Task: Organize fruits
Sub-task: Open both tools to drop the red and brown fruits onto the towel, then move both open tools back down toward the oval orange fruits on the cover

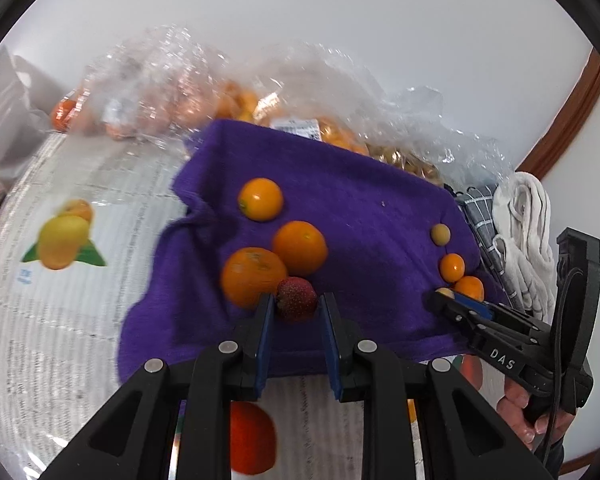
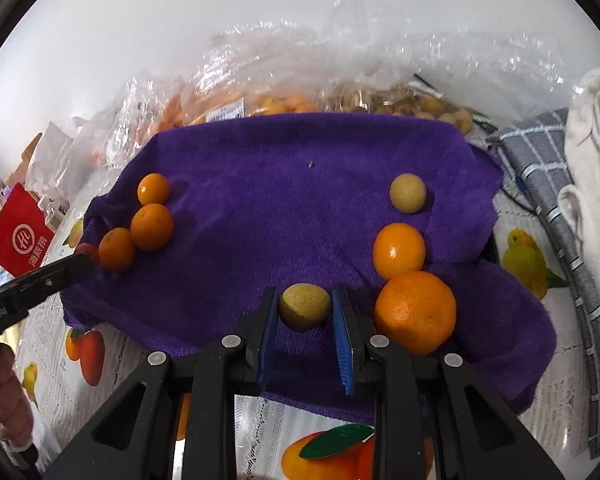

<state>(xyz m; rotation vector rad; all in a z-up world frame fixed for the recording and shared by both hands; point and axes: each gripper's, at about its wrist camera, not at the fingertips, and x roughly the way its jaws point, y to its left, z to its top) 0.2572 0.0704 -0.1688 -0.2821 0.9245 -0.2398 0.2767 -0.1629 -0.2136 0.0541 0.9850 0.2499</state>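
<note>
A purple towel (image 1: 360,208) (image 2: 280,184) lies on the table. My left gripper (image 1: 297,305) has its pads on either side of a red lychee (image 1: 296,298), next to three oranges (image 1: 298,246) in a column on the towel's left. My right gripper (image 2: 305,306) has its pads around a small yellow-green fruit (image 2: 304,306); a gap shows at its right pad. Beside it lie a large orange (image 2: 415,312), a smaller orange (image 2: 399,250) and another yellow-green fruit (image 2: 407,193). The right gripper also shows in the left wrist view (image 1: 444,296).
Clear plastic bags of fruit (image 1: 236,92) (image 2: 340,88) sit behind the towel. A grey checked cloth (image 2: 548,168) and a white cloth (image 2: 596,128) lie at the right. A red card (image 2: 18,236) lies at the left. The tablecloth (image 1: 60,240) has printed fruit pictures.
</note>
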